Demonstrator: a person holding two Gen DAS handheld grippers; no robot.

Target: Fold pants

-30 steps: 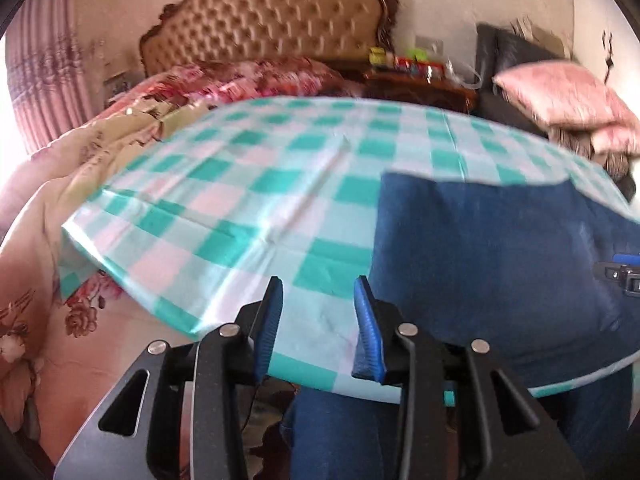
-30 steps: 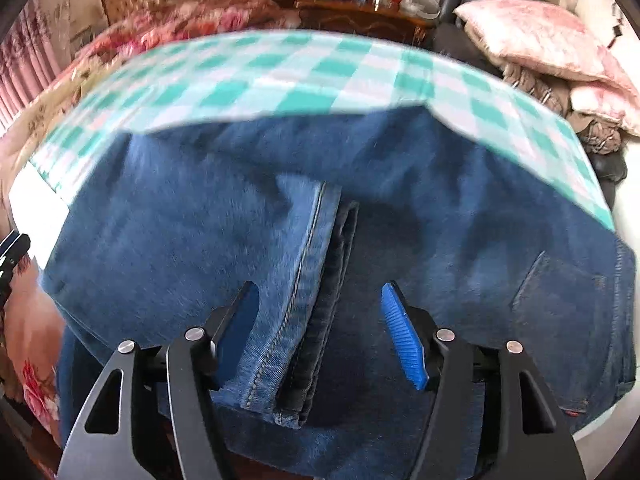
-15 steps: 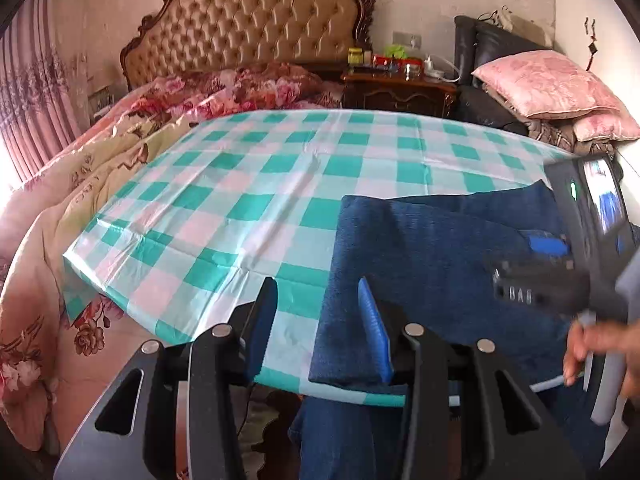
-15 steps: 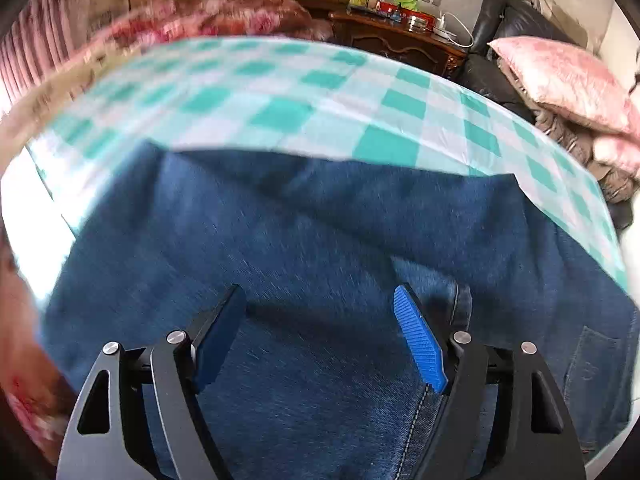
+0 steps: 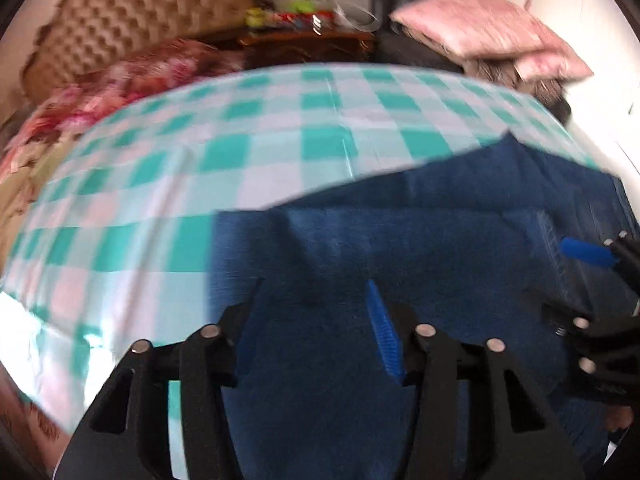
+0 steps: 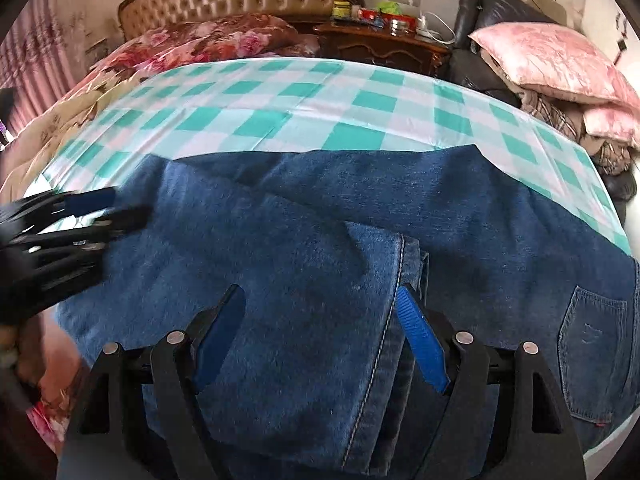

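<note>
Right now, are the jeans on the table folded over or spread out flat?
Folded over. On the jeans, one layer lies across another, its stitched hem edge on top, with the back pocket beyond it.

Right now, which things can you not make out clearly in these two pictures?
- Left wrist view: motion blur smears the jeans and the items on the nightstand.
- Right wrist view: the left gripper is blurred; its jaw gap is unclear.
- Both views: the jeans' near edge hides behind the right gripper and the frame's bottom.
</note>
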